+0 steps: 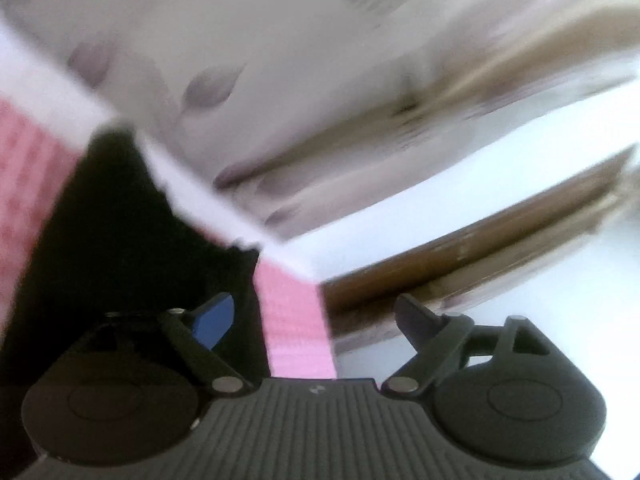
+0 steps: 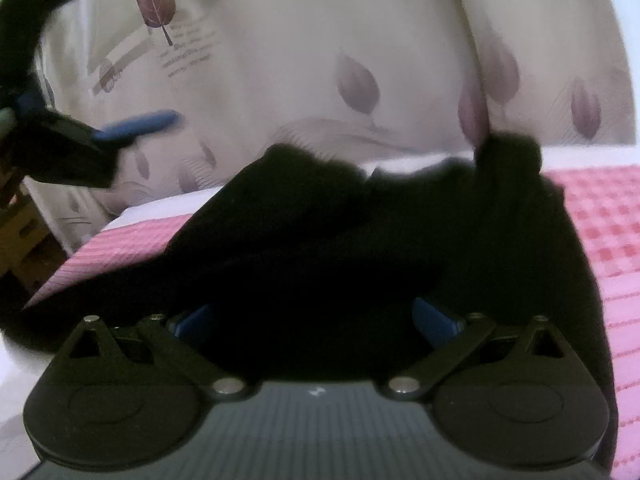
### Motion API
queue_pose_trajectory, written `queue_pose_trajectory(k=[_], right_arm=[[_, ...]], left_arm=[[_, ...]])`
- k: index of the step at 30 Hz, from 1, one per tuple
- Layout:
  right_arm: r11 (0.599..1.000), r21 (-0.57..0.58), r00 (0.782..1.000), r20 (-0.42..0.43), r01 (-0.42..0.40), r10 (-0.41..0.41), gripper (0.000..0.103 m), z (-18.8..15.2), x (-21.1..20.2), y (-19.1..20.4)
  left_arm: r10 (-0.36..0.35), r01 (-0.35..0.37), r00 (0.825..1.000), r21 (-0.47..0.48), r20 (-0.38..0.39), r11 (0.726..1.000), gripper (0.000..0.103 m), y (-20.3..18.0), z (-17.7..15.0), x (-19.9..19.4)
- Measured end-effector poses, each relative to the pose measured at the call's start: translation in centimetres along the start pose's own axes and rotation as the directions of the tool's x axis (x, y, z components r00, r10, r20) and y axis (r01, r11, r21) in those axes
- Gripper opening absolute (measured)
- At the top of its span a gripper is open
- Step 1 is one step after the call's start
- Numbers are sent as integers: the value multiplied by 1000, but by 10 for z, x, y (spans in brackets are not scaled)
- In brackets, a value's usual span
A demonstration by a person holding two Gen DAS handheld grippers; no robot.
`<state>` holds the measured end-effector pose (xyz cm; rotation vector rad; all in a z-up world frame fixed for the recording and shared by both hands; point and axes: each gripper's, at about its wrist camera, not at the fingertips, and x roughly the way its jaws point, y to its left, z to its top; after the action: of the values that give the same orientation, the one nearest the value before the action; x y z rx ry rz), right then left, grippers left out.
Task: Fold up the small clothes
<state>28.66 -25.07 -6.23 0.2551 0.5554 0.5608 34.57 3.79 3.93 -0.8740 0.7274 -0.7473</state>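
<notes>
A pink checked cloth (image 2: 600, 216) covers the surface; behind it hangs a leaf-printed cream curtain (image 2: 320, 60).

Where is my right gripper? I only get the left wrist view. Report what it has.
Observer: The right gripper sits low at the black garment, jaws open, with cloth bunched between them.
Operator: Describe how that garment lies.
Observer: It is an unfolded heap. One bunched tip sticks up at the far right against the leaf-print fabric.
Operator: Place my left gripper from that side.
Observer: The left gripper is off to the left of the heap and not touching it. One blue finger shows.
</notes>
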Motion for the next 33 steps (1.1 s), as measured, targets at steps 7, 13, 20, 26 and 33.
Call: queue_pose_trajectory(k=[7,13,20,26,33], right_arm=[[849,426,947,69,-314,315,103,1,-13,-55],[778,562,955,82,-280,284,103,14,7,-58],[906,405,987,-49,-122,155,73,40,49,-6],[982,189,996,-84,-18,34,20,52,51,13],[994,78,997,-29,76,-74,16,111,7,-22]], left_arm=[[198,-211,977,343,74,915,92,38,-57,-41],[55,-58,998,362,18,930,93,77,-118,-34],[-73,57,997,354,33,933,95,93,-129,-38],[-79,38,985,262,151,964,97,104,-126,-58],[-54,9,956,157,287,988,102,112,-119,-82]])
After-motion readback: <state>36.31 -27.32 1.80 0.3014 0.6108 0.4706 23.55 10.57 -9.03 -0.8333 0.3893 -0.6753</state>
